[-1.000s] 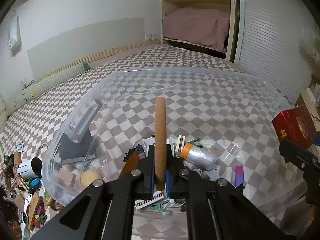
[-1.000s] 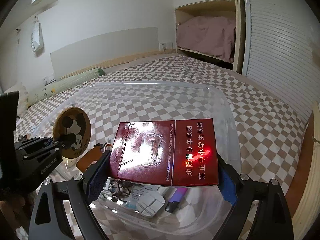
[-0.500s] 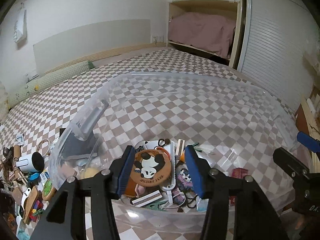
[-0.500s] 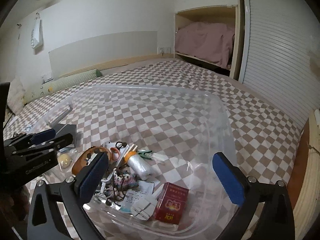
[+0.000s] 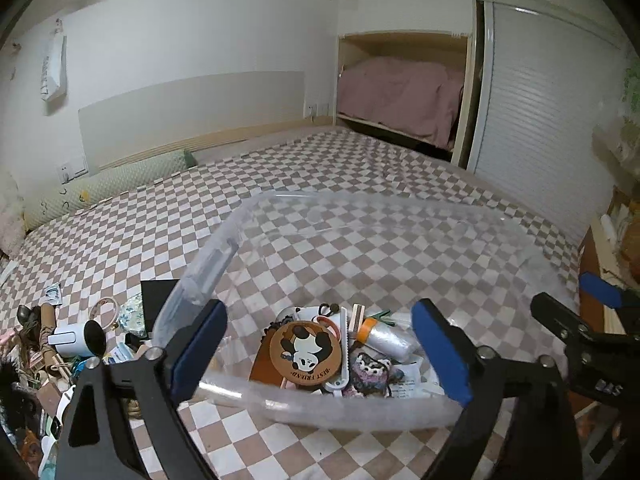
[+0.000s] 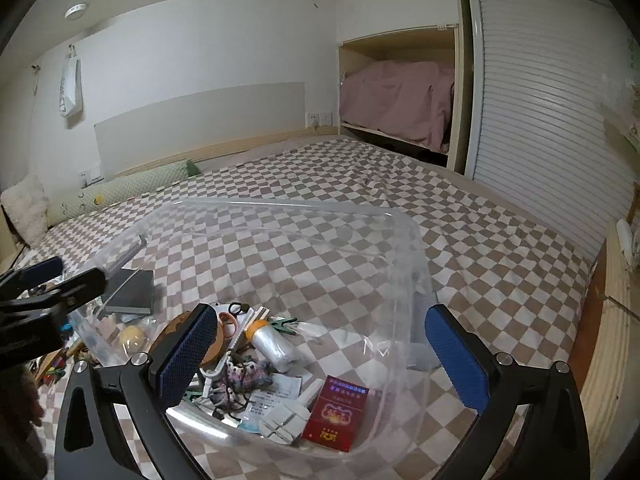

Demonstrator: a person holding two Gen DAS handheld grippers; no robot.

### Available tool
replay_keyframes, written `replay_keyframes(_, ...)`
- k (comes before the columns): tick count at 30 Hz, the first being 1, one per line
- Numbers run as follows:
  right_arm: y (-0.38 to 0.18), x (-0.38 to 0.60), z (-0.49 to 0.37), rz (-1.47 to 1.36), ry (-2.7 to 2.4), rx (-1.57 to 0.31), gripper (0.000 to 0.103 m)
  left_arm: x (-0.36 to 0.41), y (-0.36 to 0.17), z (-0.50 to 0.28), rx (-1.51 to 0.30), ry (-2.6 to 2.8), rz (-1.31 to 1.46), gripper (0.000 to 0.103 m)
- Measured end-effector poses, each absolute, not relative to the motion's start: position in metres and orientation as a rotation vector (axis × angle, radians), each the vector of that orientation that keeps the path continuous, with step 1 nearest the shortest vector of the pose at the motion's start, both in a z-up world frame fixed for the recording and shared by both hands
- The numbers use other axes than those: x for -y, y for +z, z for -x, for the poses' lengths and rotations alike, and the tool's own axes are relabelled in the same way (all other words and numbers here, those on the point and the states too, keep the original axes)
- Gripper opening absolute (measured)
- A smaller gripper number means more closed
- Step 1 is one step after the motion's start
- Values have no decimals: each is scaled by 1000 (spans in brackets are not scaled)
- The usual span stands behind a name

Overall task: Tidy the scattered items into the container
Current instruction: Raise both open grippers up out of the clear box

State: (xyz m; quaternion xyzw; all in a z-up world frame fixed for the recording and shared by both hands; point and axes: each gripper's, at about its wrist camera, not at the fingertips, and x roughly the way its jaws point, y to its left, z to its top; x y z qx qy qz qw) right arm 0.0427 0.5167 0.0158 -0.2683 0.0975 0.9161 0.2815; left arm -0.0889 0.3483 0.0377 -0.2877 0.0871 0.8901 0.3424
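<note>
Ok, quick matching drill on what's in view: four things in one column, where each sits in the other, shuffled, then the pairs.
Things:
1. panda coaster
2. red box
3. white mug
4. left gripper

Places or states:
A. on the bed, outside the bin, in the clutter to its left
B. open, holding nothing
C. in the bin's near right corner, seen from the right wrist
D. in the bin, face up on top of the pile

Pairs: 1-D, 2-C, 3-A, 4-B
</note>
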Motion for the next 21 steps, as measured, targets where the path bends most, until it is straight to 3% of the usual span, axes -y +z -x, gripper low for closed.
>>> replay_keyframes(12, 27, -476, -45, 711, 2551, -173, 103, -259, 59, 77, -198, 2481, 739, 103)
replay_keyframes(21, 18, -411, -23, 778, 2703, -109, 103, -162, 45, 79, -98, 2644, 788, 103)
